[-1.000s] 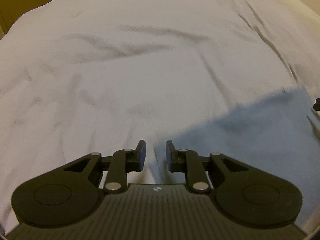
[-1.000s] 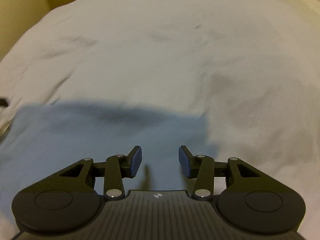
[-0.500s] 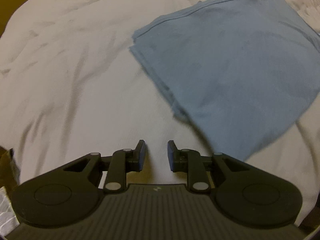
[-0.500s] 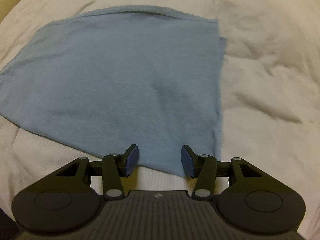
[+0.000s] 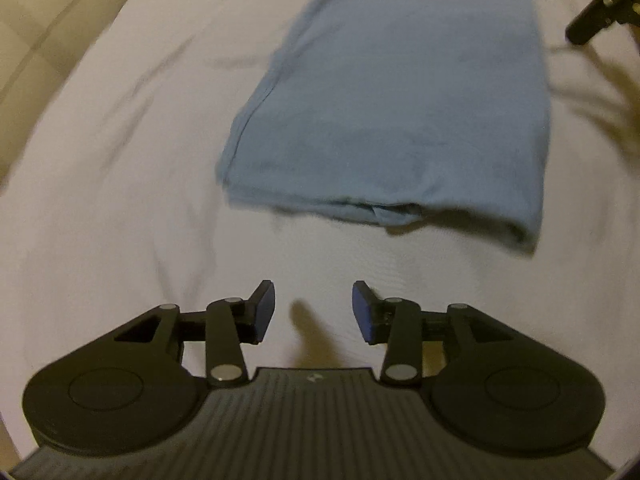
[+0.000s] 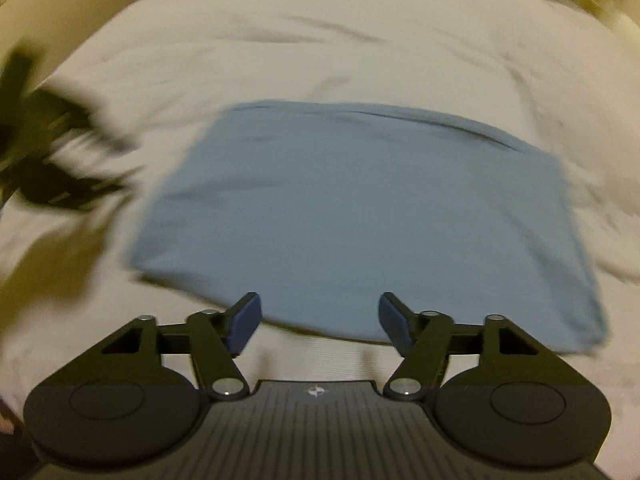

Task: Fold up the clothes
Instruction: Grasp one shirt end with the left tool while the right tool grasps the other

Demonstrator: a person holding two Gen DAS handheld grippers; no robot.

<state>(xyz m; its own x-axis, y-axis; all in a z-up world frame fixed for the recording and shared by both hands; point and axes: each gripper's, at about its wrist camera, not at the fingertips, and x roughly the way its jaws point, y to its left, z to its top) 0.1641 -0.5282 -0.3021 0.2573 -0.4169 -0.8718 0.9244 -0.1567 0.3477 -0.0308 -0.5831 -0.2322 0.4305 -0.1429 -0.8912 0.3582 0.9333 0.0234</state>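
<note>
We see a folded blue cloth (image 5: 400, 100) lying flat on the white bed (image 5: 120, 200). Our left gripper (image 5: 313, 312) is released, jaws apart and empty, above bare sheet just short of the cloth's near folded edge, where layered plies show. Our right gripper (image 6: 318, 318) is also released and empty, its fingertips over the cloth's (image 6: 352, 208) near edge; we cannot tell whether they touch it. In the left view the right gripper appears blurred at the upper right, beside the cloth. In the right view the left gripper is a dark blur at the left. Wrinkled bed (image 6: 320, 40) surrounds the cloth; nothing lies on it.
</note>
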